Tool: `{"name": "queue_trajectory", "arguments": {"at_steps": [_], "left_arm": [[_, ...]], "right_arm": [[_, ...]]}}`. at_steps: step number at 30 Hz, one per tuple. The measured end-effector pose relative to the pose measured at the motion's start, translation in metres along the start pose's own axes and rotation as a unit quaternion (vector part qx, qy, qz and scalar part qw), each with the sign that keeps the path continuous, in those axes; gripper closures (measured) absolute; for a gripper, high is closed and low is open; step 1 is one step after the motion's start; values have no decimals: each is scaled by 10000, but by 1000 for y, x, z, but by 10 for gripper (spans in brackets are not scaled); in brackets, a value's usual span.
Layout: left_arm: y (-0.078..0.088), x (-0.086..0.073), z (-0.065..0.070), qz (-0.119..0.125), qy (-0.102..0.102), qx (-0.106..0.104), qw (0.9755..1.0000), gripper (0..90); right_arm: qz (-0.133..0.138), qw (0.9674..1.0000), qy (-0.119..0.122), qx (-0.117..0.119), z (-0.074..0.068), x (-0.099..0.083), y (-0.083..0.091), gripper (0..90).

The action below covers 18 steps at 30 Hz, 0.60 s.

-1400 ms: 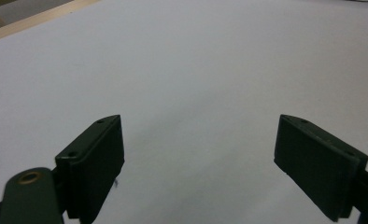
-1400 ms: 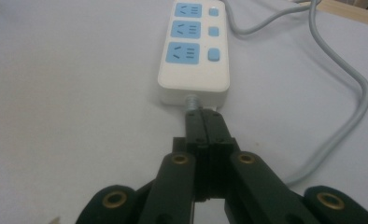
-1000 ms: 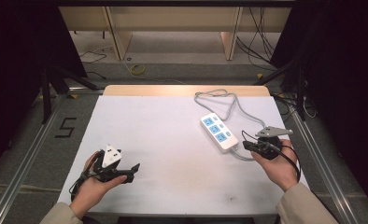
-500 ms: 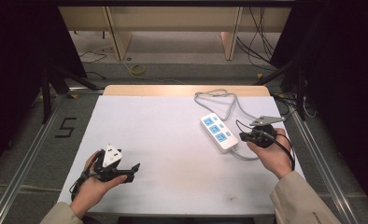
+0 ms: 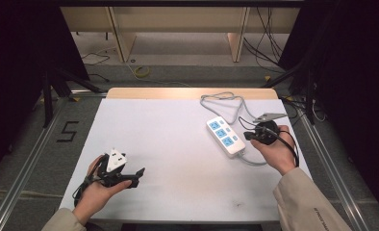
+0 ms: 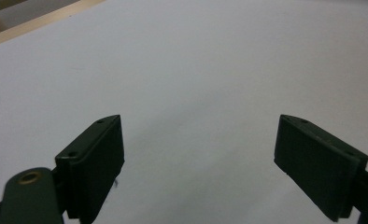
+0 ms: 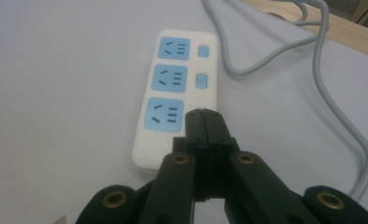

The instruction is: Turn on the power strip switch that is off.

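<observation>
A white power strip with three blue sockets lies on the right half of the white table; its grey cable loops toward the far edge. My right gripper hovers just right of the strip, jaws pressed together with nothing between them. In the right gripper view the shut tips sit over the near end of the power strip, beside the nearest socket. My left gripper rests near the front left of the table. Its jaws stand wide apart over bare table in the left gripper view.
The cable curves along the strip's right side and back around toward the hand. A wooden strip runs along the table's far edge. Metal rails flank the table, and shelving legs stand beyond it.
My right hand has moved toward the far side and slightly left, bringing its shut gripper closer to the power strip. The left hand has stayed put.
</observation>
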State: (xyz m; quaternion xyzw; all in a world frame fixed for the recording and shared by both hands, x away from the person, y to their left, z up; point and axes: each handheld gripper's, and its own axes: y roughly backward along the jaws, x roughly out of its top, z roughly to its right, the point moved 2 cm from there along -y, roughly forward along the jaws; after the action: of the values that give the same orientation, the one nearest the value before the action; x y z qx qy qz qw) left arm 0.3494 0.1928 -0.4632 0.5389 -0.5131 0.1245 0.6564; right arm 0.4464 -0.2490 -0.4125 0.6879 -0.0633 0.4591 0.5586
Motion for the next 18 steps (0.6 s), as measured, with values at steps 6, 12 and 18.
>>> {"name": "queue_trajectory", "arguments": {"at_steps": [6, 12, 18], "left_arm": [[-1, 0, 1, -1, 13, -21, 10000, 156], [-1, 0, 1, 4, 8, -20, 10000, 156], [-1, 1, 1, 20, 4, -12, 10000, 156]], "right_arm": [[-67, 10000, -25, 4, 3, 5, -4, 900], [-133, 9999, -36, 21, 6, 11, -10, 900], [-294, 9996, -31, 27, 6, 15, -20, 900]]}}
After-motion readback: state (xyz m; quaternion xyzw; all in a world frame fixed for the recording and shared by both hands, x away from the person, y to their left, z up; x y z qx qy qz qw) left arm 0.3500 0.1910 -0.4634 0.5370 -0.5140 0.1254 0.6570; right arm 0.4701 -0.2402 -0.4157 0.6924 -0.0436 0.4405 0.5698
